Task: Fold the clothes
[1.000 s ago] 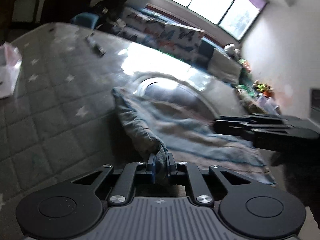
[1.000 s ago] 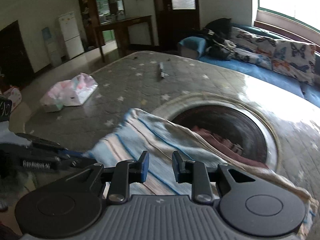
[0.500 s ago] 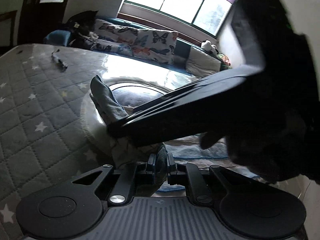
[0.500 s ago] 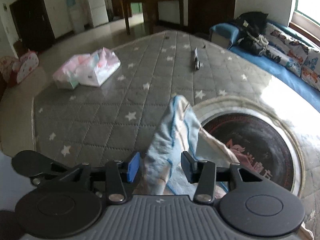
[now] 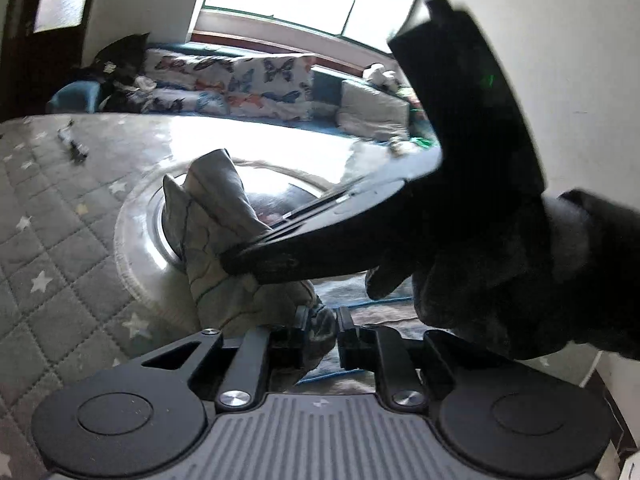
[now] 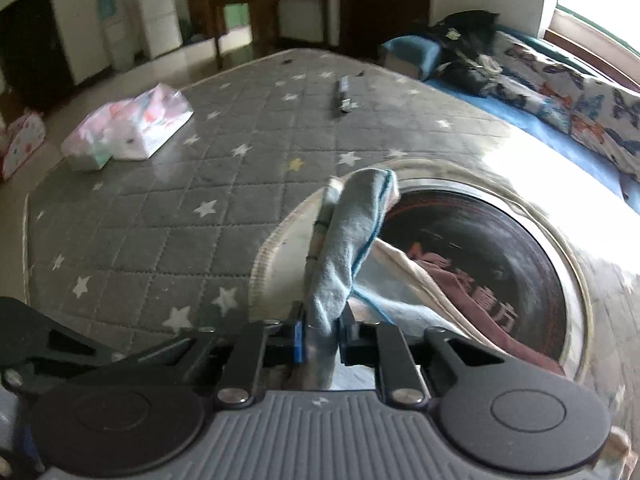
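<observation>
Lifting the striped garment (image 6: 340, 248) off the mattress (image 6: 160, 216), beside its round dark emblem (image 6: 480, 248), you have both tools pinching bunched fabric: left tool (image 5: 318, 334), right tool (image 6: 322, 334). Thin bites may slip; crowded tools could snag.

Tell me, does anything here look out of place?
A small dark gadget lies loose on the star-patterned mat, and a pink-and-white plastic package sits near the mat's edge. Neither looks like clothing for folding.

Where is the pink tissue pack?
In the right wrist view, the pink tissue pack lies far left on the grey star mattress, well left of the striped garment.
</observation>
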A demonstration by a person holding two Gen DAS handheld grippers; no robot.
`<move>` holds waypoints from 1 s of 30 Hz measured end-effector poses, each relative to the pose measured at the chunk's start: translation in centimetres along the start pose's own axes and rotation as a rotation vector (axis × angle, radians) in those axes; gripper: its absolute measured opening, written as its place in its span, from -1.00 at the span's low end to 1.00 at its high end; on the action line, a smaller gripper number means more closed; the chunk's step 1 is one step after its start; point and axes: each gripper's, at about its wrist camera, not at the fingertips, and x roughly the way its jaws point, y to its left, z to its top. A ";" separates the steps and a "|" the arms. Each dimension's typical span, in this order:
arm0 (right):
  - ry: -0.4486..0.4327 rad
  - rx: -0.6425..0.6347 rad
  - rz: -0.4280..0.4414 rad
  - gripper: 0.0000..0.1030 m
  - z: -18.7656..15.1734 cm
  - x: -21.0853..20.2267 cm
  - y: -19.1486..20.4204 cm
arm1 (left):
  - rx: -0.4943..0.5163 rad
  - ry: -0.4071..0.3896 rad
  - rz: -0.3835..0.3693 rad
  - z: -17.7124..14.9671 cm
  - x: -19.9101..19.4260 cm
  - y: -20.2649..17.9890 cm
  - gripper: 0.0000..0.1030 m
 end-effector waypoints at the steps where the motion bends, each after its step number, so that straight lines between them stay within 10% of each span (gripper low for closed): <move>1: -0.016 0.032 0.000 -0.79 -0.4 -0.4 -0.6 | 0.014 -0.008 -0.010 0.0 -0.2 0.0 -0.49; 3: -0.053 0.087 -0.007 -0.80 -1.2 -1.6 -1.9 | 0.041 -0.023 -0.030 0.0 -0.6 0.0 -0.20; 30: -0.185 0.555 -0.061 -0.80 -14.7 -12.8 -18.9 | 0.103 0.099 0.021 -0.1 3.1 -3.2 -0.08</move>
